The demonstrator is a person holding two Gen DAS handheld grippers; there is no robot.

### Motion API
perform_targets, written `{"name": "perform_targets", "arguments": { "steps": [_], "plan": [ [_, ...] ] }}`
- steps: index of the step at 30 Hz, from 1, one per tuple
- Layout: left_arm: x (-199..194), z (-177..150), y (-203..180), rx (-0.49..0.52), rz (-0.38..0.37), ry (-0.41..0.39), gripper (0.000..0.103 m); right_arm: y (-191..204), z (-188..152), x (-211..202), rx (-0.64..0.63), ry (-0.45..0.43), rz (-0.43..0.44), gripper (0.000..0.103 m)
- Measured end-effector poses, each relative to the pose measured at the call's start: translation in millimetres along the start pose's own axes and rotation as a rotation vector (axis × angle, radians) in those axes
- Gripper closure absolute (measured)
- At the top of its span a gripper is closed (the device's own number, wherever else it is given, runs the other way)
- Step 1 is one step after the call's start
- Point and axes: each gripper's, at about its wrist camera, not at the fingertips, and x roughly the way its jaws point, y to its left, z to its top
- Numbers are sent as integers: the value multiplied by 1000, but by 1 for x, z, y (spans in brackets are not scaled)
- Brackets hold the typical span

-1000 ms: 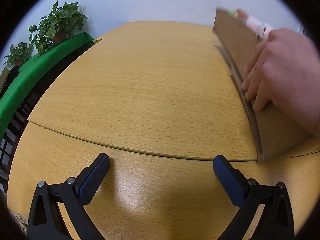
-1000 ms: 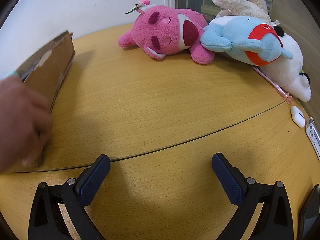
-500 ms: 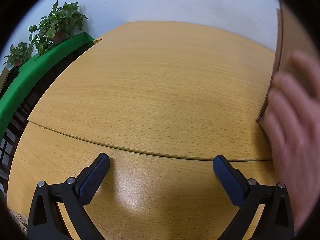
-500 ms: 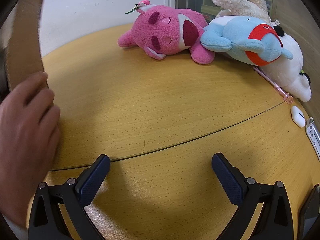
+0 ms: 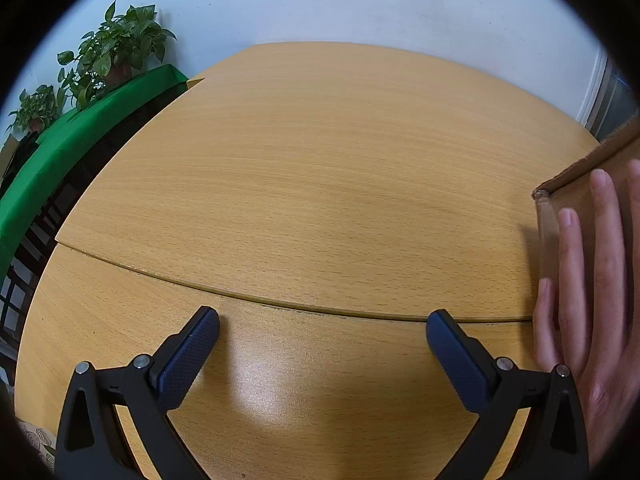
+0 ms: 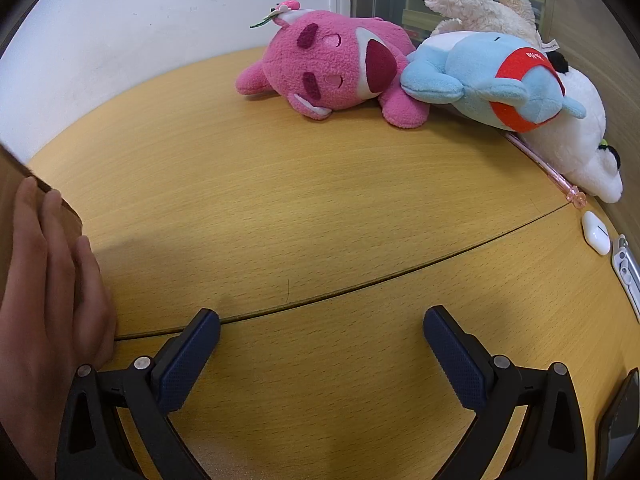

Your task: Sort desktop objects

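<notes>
Sideways, pink plush [image 6: 332, 68], head leftward, along wall.

Cardboard box [image 6: 24, 216] at table [image 6: 280, 208] left edge, bare hand [image 6: 48, 300] flat against it. Pig plush [image 6: 332, 68] far centre, whale plush [image 6: 492, 80] to its right, probably lying on the dog plush [image 6: 576, 144]. Earbud case [image 6: 596, 232] near right edge.

Both tongs sit low and level, their blue-padded jaws spread wide with nothing between them: the left tongs [image 5: 322, 334] and the right tongs [image 6: 322, 332]. Between the two, a bare hand [image 5: 592, 292] lies flat, fingers [image 6: 52, 240] extended and together.
</notes>
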Motion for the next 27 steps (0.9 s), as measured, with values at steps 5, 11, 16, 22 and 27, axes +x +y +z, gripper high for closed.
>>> {"name": "perform_targets", "arguments": {
  "steps": [5, 11, 16, 22, 27],
  "plan": [
    [0, 0, 0, 1, -1, 0, 0, -1, 0, 0, 0, 0, 0, 0],
    [-1, 0, 0, 2, -1, 0, 0, -1, 0, 1, 1, 1, -1, 0],
    [-1, 0, 0, 4, -3, 0, 0, -1, 0, 1, 2, 1, -1, 0],
    [-1, 0, 0, 5, -3, 0, 0, -1, 0, 1, 3, 1, -1, 0],
    [-1, 0, 0, 7, -5, 0, 0, -1, 0, 1, 3, 1, -1, 0]
  ]
}}
